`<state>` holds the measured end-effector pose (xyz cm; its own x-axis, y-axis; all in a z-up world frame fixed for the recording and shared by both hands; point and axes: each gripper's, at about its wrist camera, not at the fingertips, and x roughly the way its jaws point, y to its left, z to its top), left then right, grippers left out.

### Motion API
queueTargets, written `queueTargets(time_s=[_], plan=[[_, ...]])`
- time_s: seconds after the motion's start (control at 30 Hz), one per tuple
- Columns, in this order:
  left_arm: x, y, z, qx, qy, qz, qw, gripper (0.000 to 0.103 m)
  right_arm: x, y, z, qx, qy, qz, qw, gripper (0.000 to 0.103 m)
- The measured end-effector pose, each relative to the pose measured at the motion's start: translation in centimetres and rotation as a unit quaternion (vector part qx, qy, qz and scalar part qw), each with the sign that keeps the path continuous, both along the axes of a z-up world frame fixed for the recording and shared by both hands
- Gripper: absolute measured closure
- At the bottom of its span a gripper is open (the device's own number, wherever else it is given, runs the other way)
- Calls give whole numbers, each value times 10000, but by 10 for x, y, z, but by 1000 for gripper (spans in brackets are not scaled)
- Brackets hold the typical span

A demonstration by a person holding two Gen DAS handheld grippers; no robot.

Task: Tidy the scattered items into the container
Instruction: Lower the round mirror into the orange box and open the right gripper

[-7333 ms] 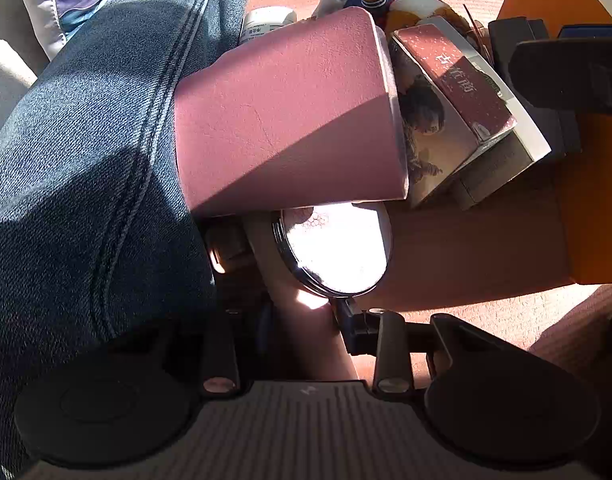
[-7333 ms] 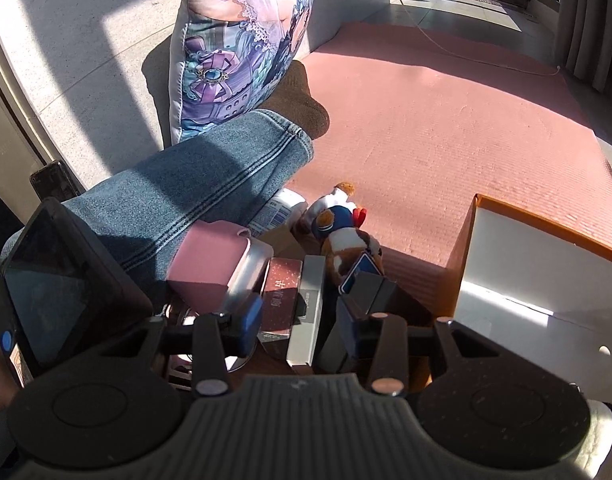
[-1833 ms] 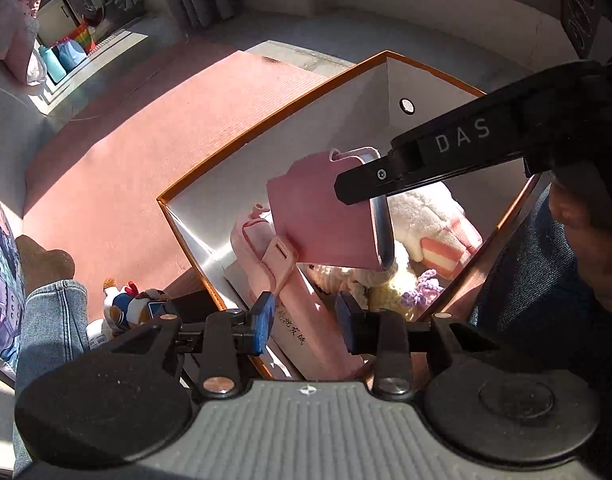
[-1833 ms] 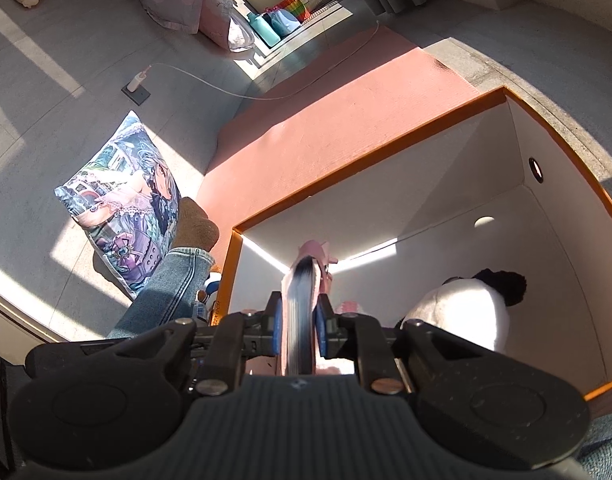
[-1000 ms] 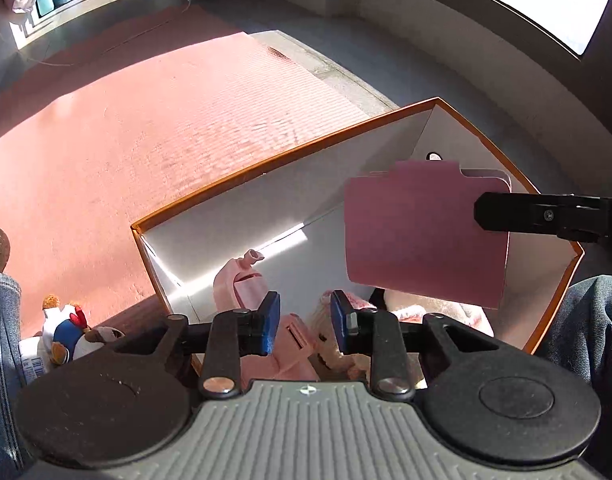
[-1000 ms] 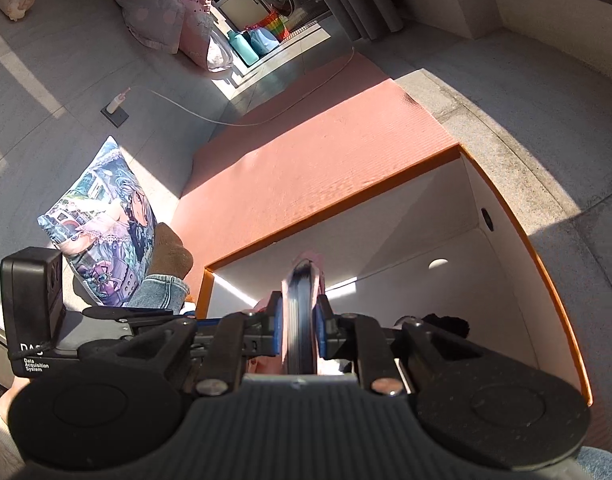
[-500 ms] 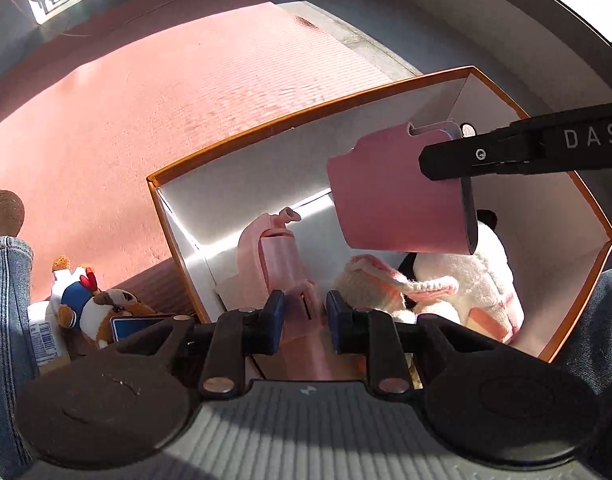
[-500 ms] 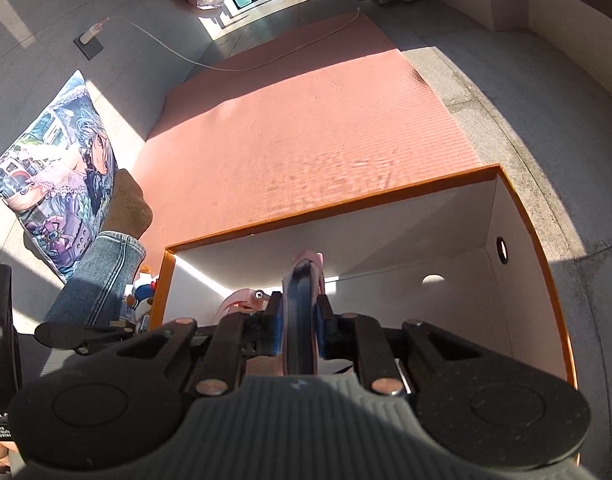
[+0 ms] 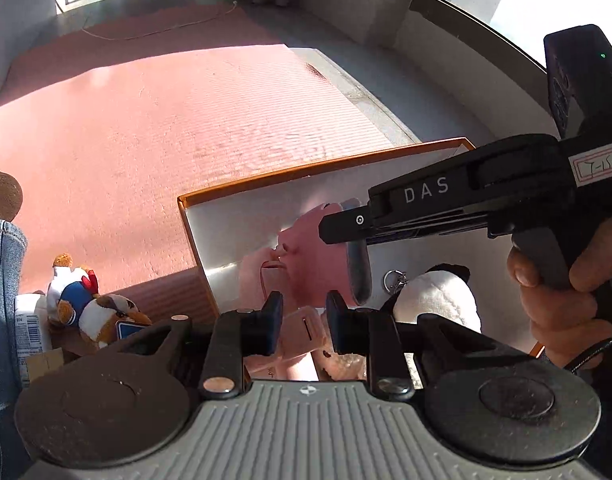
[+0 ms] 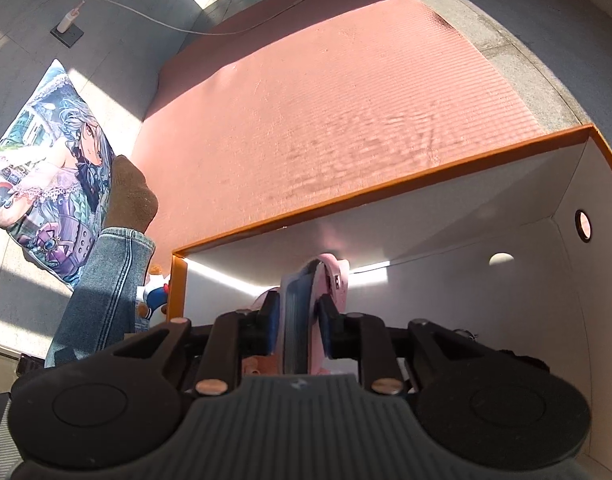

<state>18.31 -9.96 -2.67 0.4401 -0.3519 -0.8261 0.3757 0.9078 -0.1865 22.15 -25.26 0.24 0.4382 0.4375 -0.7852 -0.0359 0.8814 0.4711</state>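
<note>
The orange-rimmed box [image 9: 242,188] already has a white plush [image 9: 441,296] and pink bottle [image 9: 262,276] inside. The right gripper [image 10: 296,330] hangs over it – jaws just easing apart, pink case [image 10: 302,312] between them. Left gripper [image 9: 302,318] narrow, empty. Duck plush [image 9: 78,300] lies outside on the mat [image 9: 186,120].

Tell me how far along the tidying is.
Done: a pink bottle and white plush lie in the box. In hand: the right tool has just been opening its jaws around the pink case, above the box. Left: the plush toys and white tube beside the box.
</note>
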Motion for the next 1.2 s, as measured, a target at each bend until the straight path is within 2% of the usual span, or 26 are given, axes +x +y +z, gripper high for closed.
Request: queueTargets(time_s=[0.13, 0.4, 0.53, 0.7, 0.8, 0.97, 1.2], plan=[[-1, 5, 2, -102, -36, 135, 9999, 77, 1, 13, 1, -26, -156, 134, 9998, 71], [-10, 18, 5, -240, -42, 378, 9990, 77, 2, 34, 2, -791, -387, 270, 9957, 64], [-14, 27, 8, -349, -39, 499, 9981, 77, -1, 37, 5, -1146, -442, 357, 9918, 71], [-17, 32, 9, -507, -18, 574, 9971, 77, -1, 37, 12, -1242, -327, 695, 9893, 84], [-17, 35, 9, -572, -26, 614, 9965, 77, 0, 38, 15, -1277, -278, 903, 9873, 84], [-18, 36, 10, -619, -49, 661, 9959, 77, 8, 39, 4, -857, -70, 908, 9921, 83], [-20, 41, 12, -666, -96, 723, 9951, 77, 2, 52, 7, -1197, -231, 989, 9876, 82]])
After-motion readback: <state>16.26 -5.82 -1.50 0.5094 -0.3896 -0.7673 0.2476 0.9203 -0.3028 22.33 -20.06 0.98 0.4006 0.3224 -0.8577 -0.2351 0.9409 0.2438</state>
